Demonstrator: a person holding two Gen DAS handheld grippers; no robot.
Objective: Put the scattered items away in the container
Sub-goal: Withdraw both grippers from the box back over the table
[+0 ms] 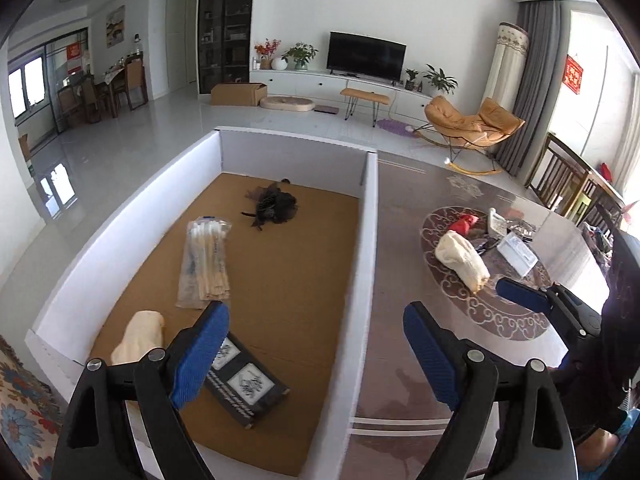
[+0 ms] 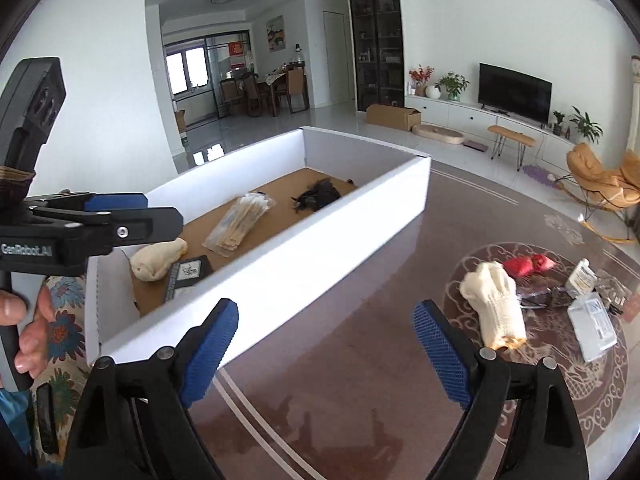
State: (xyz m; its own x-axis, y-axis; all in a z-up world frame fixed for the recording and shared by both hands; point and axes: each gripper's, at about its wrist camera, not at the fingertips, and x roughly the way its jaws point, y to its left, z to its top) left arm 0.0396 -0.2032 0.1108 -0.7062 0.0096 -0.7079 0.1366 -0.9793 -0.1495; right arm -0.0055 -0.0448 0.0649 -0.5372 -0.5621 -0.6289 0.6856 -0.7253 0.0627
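Below, two views of one tidying scene. One white container (image 1: 372, 264) with a brown cardboard floor stands on the glossy brown surface (image 1: 404, 280). The left gripper (image 1: 316, 344) hangs over the container's near right wall, its two blue-padded fingers (image 1: 200, 356) spread wide with nothing between them; the left finger lies over the container floor, the right finger over the surface outside the wall. Four items lie inside the container: one dark framed picture (image 1: 244, 384) just under the left finger, one cream cloth roll (image 1: 138, 336) to the left of that finger, one clear packet of wooden sticks (image 1: 206, 260) just ahead of its tip, and one black feathery bundle (image 1: 274, 204) farther ahead.

The right gripper (image 2: 326, 340) is likewise released, its two fingers (image 2: 210, 344) wide apart and empty, with the container's near corner just beyond the left finger. Ahead and to the right of the right finger, still on the surface, lie one cream glove (image 2: 494, 308), closest to that finger, one red item (image 2: 528, 264) beyond it, one small white bottle (image 2: 582, 276), and one clear plastic case (image 2: 594, 326); small dark items among them are too blurred to count. A person's hand (image 2: 30, 328) grips the left gripper's handle, far left of these fingers.
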